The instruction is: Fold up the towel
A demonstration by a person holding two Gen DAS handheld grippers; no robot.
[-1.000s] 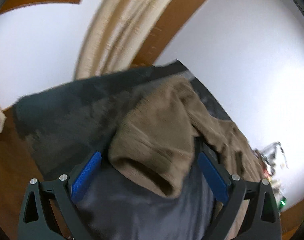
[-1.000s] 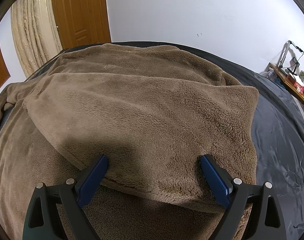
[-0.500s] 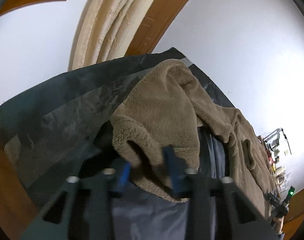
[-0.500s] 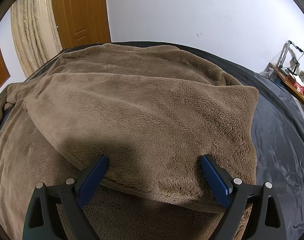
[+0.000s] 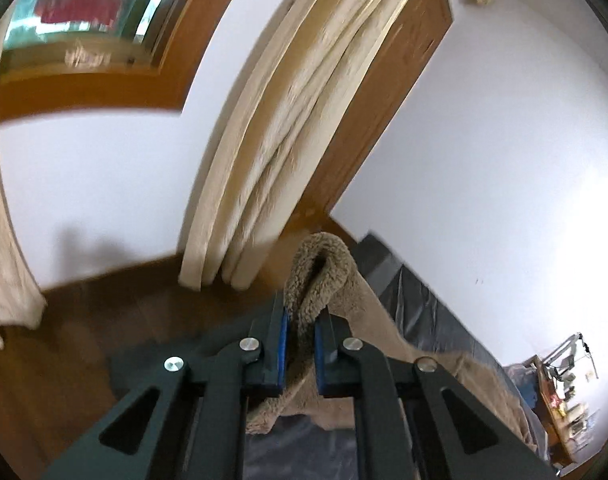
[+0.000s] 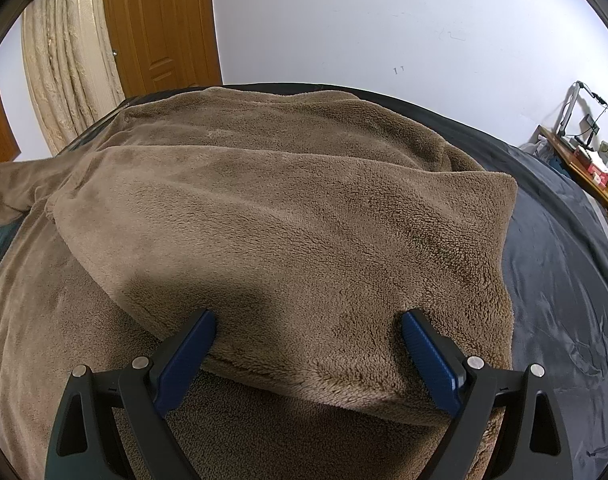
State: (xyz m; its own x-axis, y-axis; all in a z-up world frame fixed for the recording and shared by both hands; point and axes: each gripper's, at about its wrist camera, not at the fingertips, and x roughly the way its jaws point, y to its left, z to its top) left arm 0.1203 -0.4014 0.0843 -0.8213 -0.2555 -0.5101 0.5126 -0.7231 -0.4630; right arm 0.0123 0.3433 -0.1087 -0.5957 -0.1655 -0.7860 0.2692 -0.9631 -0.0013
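Observation:
A large brown fleece towel [image 6: 304,208] lies spread and partly folded over a dark sheet [image 6: 560,264]. My left gripper [image 5: 301,312] is shut on one corner of the towel [image 5: 324,268], lifted off the sheet so the cloth trails down to the right. In the right wrist view that raised corner shows as a stretched strip at the far left. My right gripper [image 6: 308,322] stands open, its blue pads [image 6: 187,356] straddling the near edge of the folded layer without pressing on it.
Cream curtains [image 5: 287,128] and a brown door [image 6: 159,24] stand behind the bed against white walls. A window [image 5: 91,12] sits top left in the left wrist view. A cluttered wooden desk [image 6: 584,160] lines the right wall. Brown floor [image 5: 71,320] lies beyond the sheet.
My left gripper closed on the towel corner and rose with it, tilting toward the wall and curtains. The right gripper has not moved.

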